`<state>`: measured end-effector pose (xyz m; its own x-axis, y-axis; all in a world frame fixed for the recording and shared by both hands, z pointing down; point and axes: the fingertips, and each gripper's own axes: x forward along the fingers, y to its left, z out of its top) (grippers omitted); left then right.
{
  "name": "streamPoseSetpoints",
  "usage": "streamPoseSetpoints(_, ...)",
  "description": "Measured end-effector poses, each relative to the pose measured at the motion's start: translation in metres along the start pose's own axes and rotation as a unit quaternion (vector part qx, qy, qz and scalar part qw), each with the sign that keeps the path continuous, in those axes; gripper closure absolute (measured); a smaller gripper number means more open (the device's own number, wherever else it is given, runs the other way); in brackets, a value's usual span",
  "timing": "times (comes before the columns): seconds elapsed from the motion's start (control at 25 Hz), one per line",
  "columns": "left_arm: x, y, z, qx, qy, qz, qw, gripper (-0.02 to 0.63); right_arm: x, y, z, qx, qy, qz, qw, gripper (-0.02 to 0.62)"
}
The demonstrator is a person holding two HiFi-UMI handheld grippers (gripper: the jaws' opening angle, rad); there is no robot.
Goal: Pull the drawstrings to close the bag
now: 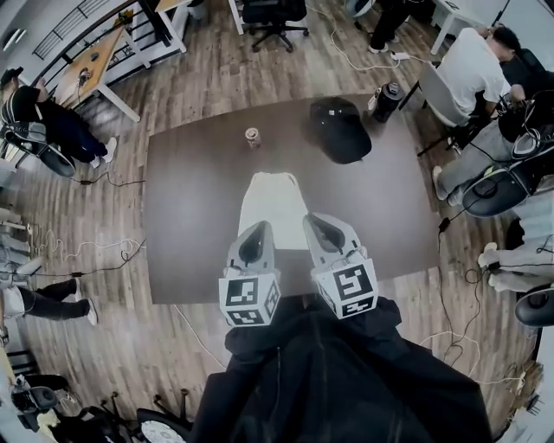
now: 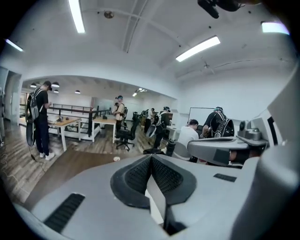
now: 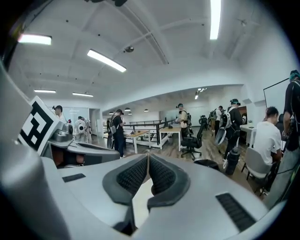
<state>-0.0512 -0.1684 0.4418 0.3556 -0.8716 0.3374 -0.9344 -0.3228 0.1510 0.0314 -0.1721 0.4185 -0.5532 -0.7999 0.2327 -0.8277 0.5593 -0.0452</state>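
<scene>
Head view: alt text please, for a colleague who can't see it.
The left gripper and right gripper are held side by side over the near end of a white bag lying on a dark table. Past the bag sit a small can and a rounded black item.

Open-plan office, maybe lab space — desks (image 2: 65, 123), swivel chairs (image 1: 273, 16), ceiling strip lights (image 2: 197, 48), floor cables (image 1: 86, 249) — people (image 2: 41, 117) at workstations.

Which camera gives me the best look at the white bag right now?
Head view: the white bag lies flat on the dark table, nearly all of it visible. The two gripper views point across the room; only a pale sliver shows below their closed jaws.
</scene>
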Motion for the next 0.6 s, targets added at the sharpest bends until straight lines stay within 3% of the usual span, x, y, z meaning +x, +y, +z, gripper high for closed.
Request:
streamPoseSetpoints(0.24, -0.038, -0.019, 0.048, 0.023, -0.047, -0.007, 0.9986, 0.574, -0.03, 0.016, 0.047, 0.0, -0.047, -0.003, 0.999, 0.571)
streamPoseSetpoints(0.6, -0.061, -0.015, 0.078, 0.042, -0.077, -0.038, 0.9954, 0.574, -0.035, 0.04, 0.087, -0.028, -0.085, -0.039, 0.995, 0.572)
